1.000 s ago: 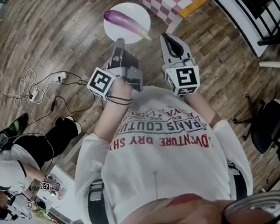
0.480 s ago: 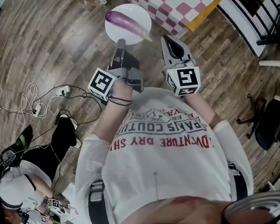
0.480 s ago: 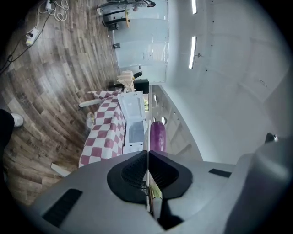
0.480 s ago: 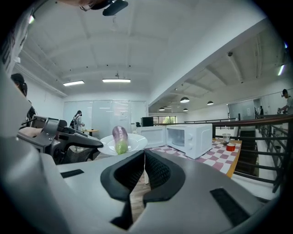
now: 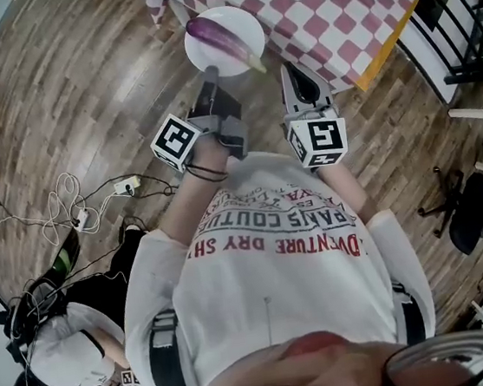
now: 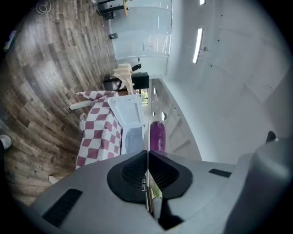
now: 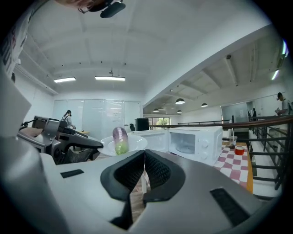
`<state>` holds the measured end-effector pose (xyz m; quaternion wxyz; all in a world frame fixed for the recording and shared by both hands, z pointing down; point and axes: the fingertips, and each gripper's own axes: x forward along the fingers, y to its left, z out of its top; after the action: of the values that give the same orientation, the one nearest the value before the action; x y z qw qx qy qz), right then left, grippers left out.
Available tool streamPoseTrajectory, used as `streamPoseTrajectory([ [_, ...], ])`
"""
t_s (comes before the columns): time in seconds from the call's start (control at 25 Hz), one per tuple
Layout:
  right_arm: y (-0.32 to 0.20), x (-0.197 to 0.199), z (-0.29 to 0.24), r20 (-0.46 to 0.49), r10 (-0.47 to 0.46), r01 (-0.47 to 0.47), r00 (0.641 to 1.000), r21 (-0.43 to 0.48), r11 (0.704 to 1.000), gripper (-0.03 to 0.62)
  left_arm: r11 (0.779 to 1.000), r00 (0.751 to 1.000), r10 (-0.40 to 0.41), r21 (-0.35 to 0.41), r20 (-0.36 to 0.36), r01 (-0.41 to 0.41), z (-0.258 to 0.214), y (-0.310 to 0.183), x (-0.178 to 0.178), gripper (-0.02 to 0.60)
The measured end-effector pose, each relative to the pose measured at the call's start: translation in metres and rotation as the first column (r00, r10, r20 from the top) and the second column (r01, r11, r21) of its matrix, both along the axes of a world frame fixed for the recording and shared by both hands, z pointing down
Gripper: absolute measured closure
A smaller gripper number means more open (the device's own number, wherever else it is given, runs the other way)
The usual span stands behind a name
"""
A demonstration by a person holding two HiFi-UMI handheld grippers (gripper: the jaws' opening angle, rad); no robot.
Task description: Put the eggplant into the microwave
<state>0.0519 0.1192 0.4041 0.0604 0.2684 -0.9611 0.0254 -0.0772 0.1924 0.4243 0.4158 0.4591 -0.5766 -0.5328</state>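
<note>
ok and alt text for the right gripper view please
A purple eggplant lies on a white plate that the left gripper holds by its rim, seen over the shut, empty jaws of the right gripper. To the right, a white microwave stands on a red and white checked table in a large bright room.

The plate (image 5: 206,59) and eggplant (image 5: 221,40) now overlap the checkered table (image 5: 307,15).

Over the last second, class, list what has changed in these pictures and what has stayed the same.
The person has carried the plate with the eggplant closer to the checked table. Unchanged: left gripper clamps the plate's rim; right gripper shut, empty.
</note>
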Motion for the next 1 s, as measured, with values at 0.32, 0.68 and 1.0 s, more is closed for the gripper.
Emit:
streamPoseTrajectory([
  [0.32,-0.022,-0.079,0.007,-0.007,0.046,-0.046,0.999,-0.022,0.999,0.566,0.999,0.998,0.048,0.015,-0.031,-0.047,0.005,-0.025,-0.080,0.549],
  [0.68,-0.071,-0.113,0.024,-0.028,0.057,-0.058,0.998,-0.045,0.997,0.566,0.997,0.995,0.069,-0.041,-0.077,-0.072,0.035,-0.067,-0.106,0.549],
  [1.0,-0.163,-0.141,0.027,-0.011,0.056,-0.057,0.998,-0.054,0.997,0.566,0.995,0.996,0.068,-0.064,-0.060,-0.072,0.035,-0.156,-0.133,0.549],
])
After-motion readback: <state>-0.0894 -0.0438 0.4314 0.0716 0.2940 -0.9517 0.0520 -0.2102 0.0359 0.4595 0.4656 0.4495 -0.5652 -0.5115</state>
